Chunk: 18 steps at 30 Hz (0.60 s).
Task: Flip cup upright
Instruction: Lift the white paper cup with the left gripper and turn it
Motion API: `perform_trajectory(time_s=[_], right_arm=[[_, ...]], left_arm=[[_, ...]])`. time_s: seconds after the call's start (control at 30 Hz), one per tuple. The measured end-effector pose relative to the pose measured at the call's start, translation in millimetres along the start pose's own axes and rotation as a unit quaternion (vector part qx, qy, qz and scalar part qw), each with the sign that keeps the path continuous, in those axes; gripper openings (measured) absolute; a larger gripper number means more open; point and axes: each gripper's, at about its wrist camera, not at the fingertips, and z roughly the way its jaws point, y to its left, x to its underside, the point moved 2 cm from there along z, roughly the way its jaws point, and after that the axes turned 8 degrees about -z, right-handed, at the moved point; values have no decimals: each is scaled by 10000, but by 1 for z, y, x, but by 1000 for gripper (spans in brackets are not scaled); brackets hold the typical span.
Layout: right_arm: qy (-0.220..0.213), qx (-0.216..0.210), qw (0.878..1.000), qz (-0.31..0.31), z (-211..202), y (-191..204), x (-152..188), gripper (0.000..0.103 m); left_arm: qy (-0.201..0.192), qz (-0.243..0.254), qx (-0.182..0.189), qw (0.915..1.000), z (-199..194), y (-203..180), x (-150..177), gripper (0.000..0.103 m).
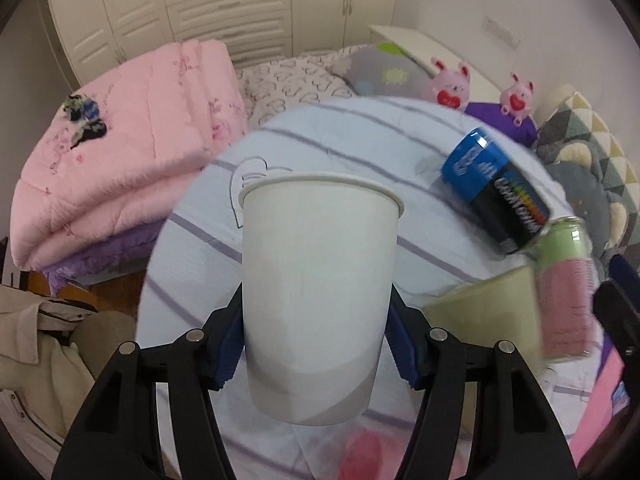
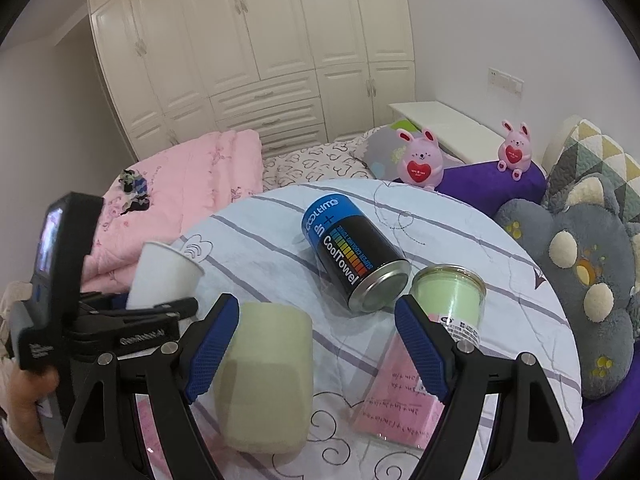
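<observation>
My left gripper point(image 1: 316, 344) is shut on a white paper cup point(image 1: 318, 292), its blue pads against the lower sides. The cup is rim-up and held above the round table's striped cloth point(image 1: 340, 140). In the right wrist view the same cup point(image 2: 164, 276) shows at the left, tilted, in the left gripper point(image 2: 160, 308). My right gripper point(image 2: 316, 340) is open and empty, hovering over the table point(image 2: 500, 280) above a pale green cup point(image 2: 268, 376) that lies on its side.
A blue-and-black CoolTowel can point(image 2: 352, 252) lies on its side mid-table. A green-and-pink glass jar point(image 2: 424, 344) lies beside it. A folded pink quilt point(image 1: 120, 152) and plush toys point(image 2: 420, 160) lie on the bed beyond. A grey cushion point(image 2: 580, 280) sits right.
</observation>
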Motion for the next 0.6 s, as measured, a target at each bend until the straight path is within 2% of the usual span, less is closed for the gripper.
perform_trajectory(time_s=[0.17,0.3,0.43,0.6], right_arm=[[-173,40,9998,-45,-32,-3,3,82],[-242,173,9996,15,-62,-13,16,82],[-184,321,9992,124,-84,-26,37,82],[-49,407,9989,248,-103,-45,67,82]], left_arm=[[-162,143,108,9997,-47,-15,15,63],[-184,393,323,9985,-79,-39,42,63],[-220,666,382,9968,-98,-66,74,63],[-79,834,477,9953,-103,-95,112,64]])
